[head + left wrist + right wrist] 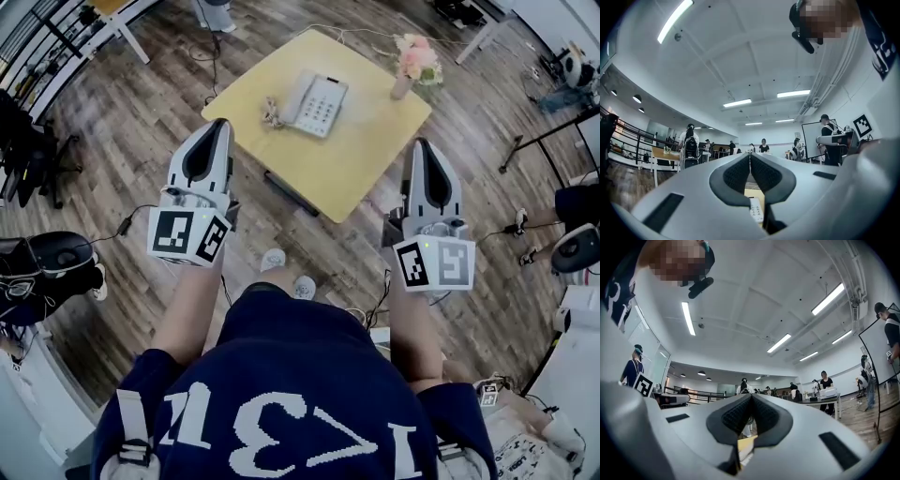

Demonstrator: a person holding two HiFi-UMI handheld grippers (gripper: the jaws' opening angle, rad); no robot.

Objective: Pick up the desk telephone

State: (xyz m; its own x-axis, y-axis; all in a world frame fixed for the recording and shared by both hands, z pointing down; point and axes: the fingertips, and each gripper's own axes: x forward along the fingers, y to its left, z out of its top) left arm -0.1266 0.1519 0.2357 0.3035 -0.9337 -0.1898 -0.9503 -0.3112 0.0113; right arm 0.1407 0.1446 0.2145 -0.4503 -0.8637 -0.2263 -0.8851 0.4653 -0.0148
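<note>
Both claws were pinched fully shut and empty. The left claw (219, 124) and right claw (424, 143) hung side by side, short of the yellow surface (361, 164), likely poised for an approach. The desk telephone (316, 103) lay flat near its middle, keypad up, well beyond both. No lettering on it was legible.

Navy shirt (281, 361), white numerals (281, 436); white left gripper (221, 123), right gripper (424, 142), marker cubes (187, 234)
</note>
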